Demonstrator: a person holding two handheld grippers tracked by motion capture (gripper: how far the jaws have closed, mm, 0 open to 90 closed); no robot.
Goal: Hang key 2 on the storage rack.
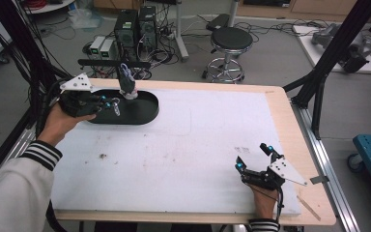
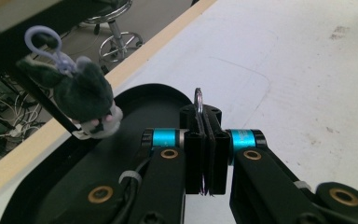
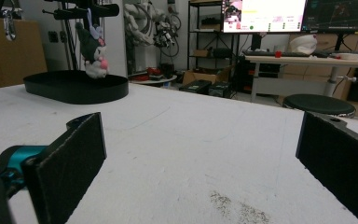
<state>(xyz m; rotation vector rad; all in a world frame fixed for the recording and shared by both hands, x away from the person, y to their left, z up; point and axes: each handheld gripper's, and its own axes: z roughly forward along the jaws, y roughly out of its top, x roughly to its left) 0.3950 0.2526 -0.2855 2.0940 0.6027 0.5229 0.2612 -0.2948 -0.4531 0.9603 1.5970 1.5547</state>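
At the far left, the left gripper (image 2: 204, 140) is pinching a thin metal ring (image 2: 198, 100) between closed jaws above the black tray (image 1: 147, 110), near the rack where a dark plush keychain (image 2: 81, 95) is already hanging, so this ring seemingly remains to be hung. Near right, the right gripper (image 1: 255, 161) is resting open and empty on the white table (image 1: 183, 154).

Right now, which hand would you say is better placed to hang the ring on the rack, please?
Left. Its gripper is shut on the ring beside the rack, over the tray. The right gripper rests open at the table's near edge.
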